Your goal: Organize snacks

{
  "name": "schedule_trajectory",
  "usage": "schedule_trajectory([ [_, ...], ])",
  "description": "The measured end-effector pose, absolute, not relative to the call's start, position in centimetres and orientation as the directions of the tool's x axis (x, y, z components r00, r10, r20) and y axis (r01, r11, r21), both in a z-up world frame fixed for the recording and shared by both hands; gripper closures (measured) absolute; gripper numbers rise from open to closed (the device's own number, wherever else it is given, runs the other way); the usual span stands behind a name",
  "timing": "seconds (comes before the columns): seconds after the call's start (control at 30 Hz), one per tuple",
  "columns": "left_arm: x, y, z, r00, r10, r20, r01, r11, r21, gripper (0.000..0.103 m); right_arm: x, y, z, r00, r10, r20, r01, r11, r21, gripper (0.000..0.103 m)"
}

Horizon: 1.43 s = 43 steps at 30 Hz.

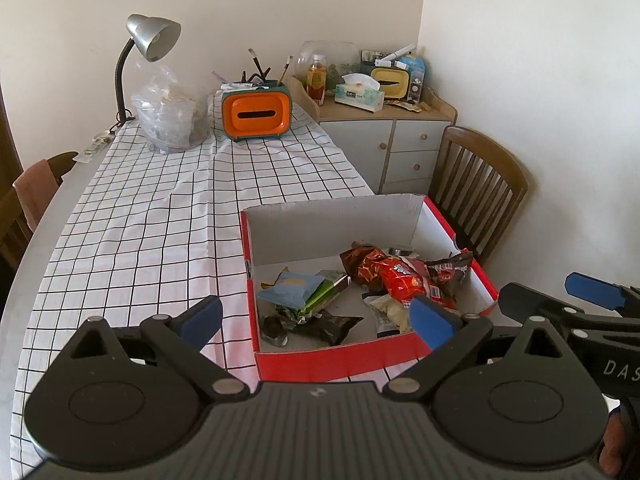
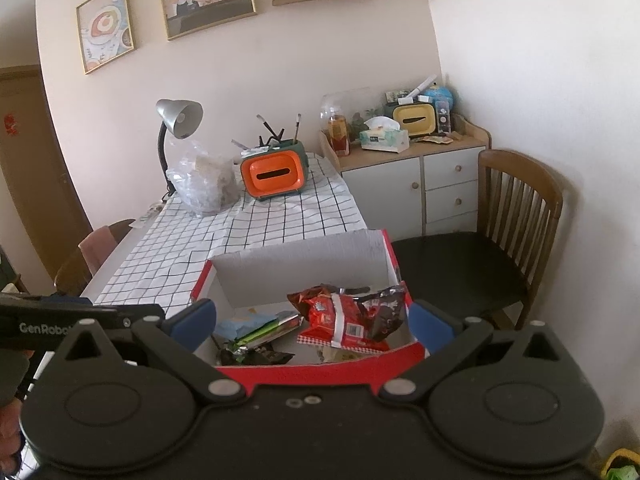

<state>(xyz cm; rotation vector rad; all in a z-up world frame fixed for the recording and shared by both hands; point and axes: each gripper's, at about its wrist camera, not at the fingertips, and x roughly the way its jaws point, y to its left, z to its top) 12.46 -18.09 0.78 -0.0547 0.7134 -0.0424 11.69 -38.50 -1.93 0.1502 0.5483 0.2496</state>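
A red cardboard box [image 1: 332, 360] [image 2: 320, 368] with a white inside sits at the near right edge of the checked tablecloth. Several snack packets lie in it: a red packet [image 1: 402, 280] [image 2: 340, 316], a brown packet [image 1: 360, 262], a dark packet [image 1: 450, 272] [image 2: 380, 312], a blue packet [image 1: 290, 288] on a green one [image 1: 326, 294] [image 2: 260, 334], and a black packet [image 1: 326, 322]. My left gripper [image 1: 316, 318] hangs open over the box's near left part, with nothing held. My right gripper [image 2: 312, 320] is open above the box, also with nothing held, and shows at the right edge of the left wrist view [image 1: 560, 304].
On the table's far end stand an orange tissue holder [image 1: 256, 114] [image 2: 274, 176], a clear plastic bag [image 1: 172, 116] and a desk lamp [image 1: 150, 38]. A wooden chair [image 1: 476, 188] [image 2: 516, 216] stands right of the box. A cabinet [image 1: 384, 144] carries clutter in the corner.
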Motion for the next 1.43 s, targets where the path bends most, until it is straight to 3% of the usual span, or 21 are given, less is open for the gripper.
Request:
schedule_trajectory([
  [0.77, 12.3, -17.4, 0.7, 0.774, -0.076, -0.628, 0.03, 0.996, -0.083, 0.002, 12.6, -38.6, -2.4, 0.817, 0.249, -0.521, -0.157, 0.964, 0.215, 0.0],
  [1.43, 12.7, -17.6, 0.2, 0.742, -0.097, -0.663, 0.058, 0.995, -0.081, 0.002, 12.7, -38.2, -2.5, 0.809, 0.231, -0.541, -0.144, 0.969, 0.199, 0.0],
])
